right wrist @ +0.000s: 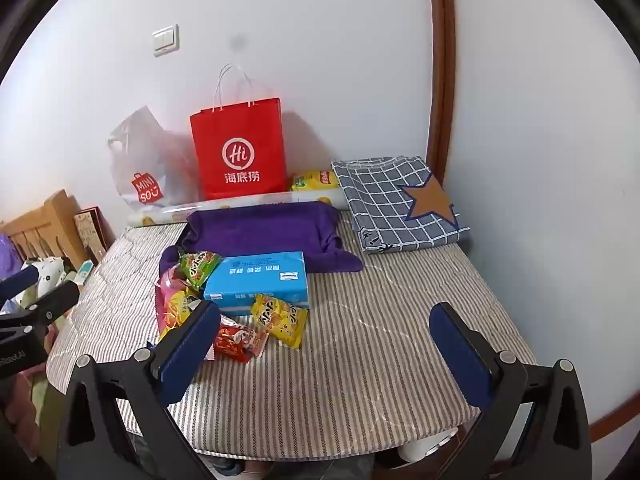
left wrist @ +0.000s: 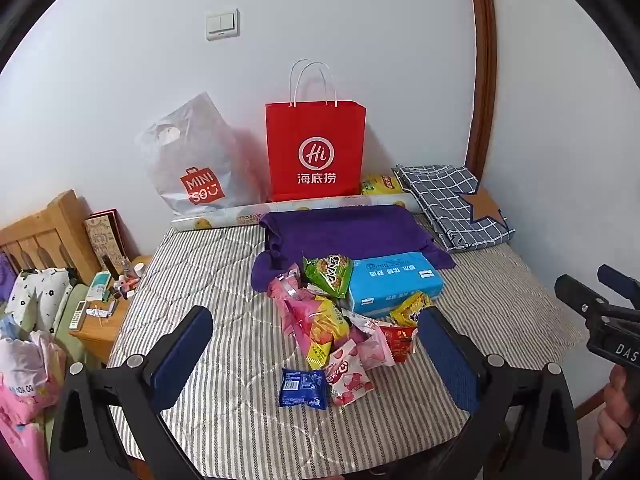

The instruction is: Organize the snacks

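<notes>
In the left wrist view, going left to right: at nine o'clock a wooden headboard [left wrist: 38, 232] stands above a small bedside table [left wrist: 105, 320] crowded with little bottles and a remote. At ten o'clock, against the wall, leans a grey plastic shopping bag [left wrist: 192, 160], and just beside it at twelve o'clock stands an upright red paper bag [left wrist: 316, 148] with white handles. A roll of patterned wrap [left wrist: 288, 210] lies along the foot of both bags. In front of it sits a folded purple cloth [left wrist: 344, 232] on the striped mattress [left wrist: 208, 272].

The snack pile [left wrist: 332, 320] lies at the centre of the view, its far edge overlapping the purple cloth: a green packet [left wrist: 328, 274] at the top, pink and yellow packets in the middle, a red packet [left wrist: 400, 342] at the right. A dark blue packet [left wrist: 303, 388] lies flat at six o'clock, touching a pink strawberry packet [left wrist: 348, 376]. A light blue tissue pack [left wrist: 394, 280] lies against the pile at one o'clock. At two o'clock a folded checked cloth [left wrist: 452, 204] with a brown star lies by the wall.

The left gripper [left wrist: 316, 354] hangs above the near edge of the pile, jaws spread wide, nothing between the pads. The right gripper [right wrist: 324, 344], seen in its own view, hovers over bare mattress at the pile's right, jaws likewise wide and empty.
</notes>
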Demonstrator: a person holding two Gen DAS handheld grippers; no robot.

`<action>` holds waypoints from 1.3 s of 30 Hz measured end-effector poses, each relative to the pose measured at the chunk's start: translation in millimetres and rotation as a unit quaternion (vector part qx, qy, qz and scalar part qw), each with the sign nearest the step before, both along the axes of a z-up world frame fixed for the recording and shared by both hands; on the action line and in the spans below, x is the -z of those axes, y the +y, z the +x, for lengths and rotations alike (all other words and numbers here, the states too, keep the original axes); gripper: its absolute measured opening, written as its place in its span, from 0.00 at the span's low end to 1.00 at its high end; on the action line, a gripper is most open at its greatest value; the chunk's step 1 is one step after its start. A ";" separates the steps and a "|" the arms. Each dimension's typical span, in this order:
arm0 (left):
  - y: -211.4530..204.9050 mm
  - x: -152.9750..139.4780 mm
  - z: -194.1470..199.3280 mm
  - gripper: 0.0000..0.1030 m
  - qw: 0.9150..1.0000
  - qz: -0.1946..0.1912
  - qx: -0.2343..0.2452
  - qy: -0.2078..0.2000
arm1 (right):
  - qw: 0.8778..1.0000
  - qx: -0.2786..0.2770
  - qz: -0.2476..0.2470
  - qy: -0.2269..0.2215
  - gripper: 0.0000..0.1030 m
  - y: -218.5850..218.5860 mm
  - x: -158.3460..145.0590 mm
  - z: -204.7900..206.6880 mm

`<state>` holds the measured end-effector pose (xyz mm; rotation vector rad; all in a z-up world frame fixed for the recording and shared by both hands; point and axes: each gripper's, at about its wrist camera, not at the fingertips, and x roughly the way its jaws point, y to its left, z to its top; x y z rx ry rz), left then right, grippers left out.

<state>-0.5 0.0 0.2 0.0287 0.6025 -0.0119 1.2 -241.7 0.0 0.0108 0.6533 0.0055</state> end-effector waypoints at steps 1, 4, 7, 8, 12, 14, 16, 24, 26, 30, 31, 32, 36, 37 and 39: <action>0.0 0.1 0.6 1.00 1.000 0.000 -0.001 0.008 | 1.000 0.000 -0.003 -0.001 1.00 0.7 0.6 0.3; -1.0 -1.2 -1.1 1.00 1.000 -0.003 0.000 0.008 | 1.000 0.001 -0.007 -0.013 1.00 5.8 1.9 0.2; 1.4 4.0 1.0 1.00 1.000 -0.007 0.001 0.012 | 1.000 0.001 0.003 -0.021 1.00 0.6 -5.2 -13.7; 1.4 4.4 1.0 1.00 1.000 -0.007 0.001 0.011 | 1.000 0.001 0.003 -0.011 1.00 -0.1 -6.3 -7.3; 1.8 6.5 1.5 1.00 1.000 -0.006 -0.003 0.010 | 1.000 -0.004 0.000 -0.013 1.00 0.3 -4.0 -8.2; -0.3 -1.5 -0.9 1.00 1.000 -0.008 -0.004 0.013 | 1.000 -0.004 0.000 -0.014 1.00 0.3 -4.7 -9.6; 2.6 -3.1 -2.3 1.00 1.000 -0.010 -0.003 0.013 | 1.000 -0.005 -0.001 -0.015 1.00 0.5 -4.7 -11.0; 5.2 -3.9 -1.5 1.00 1.000 -0.012 -0.001 0.010 | 1.000 -0.003 -0.005 -0.013 1.00 5.4 -4.0 -13.0; 5.0 -4.4 -1.1 1.00 1.000 -0.011 -0.001 0.010 | 1.000 -0.003 -0.005 -0.013 1.00 6.2 -4.6 -13.6; 3.8 -4.1 -1.4 1.00 1.000 -0.010 -0.001 0.009 | 1.000 -0.003 -0.005 -0.013 1.00 6.4 -3.8 -14.0; 4.1 -4.0 -2.1 1.00 1.000 -0.010 -0.001 0.009 | 1.000 -0.003 -0.004 -0.013 1.00 6.1 -3.5 -13.9; 4.1 -4.1 -2.0 1.00 1.000 -0.011 -0.001 0.008 | 1.000 -0.003 -0.004 -0.013 1.00 6.6 -3.4 -14.0; 2.8 -5.3 -1.5 1.00 1.000 -0.012 -0.001 0.008 | 1.000 -0.004 -0.006 -0.013 1.00 6.5 -2.7 -14.1; 2.0 -5.8 -0.9 1.00 1.000 -0.013 -0.001 0.008 | 1.000 -0.003 -0.008 -0.013 1.00 6.5 -2.9 -13.7; 0.8 -7.5 0.4 1.00 1.000 -0.014 0.000 0.008 | 1.000 -0.004 -0.007 -0.015 1.00 6.1 -3.8 -14.0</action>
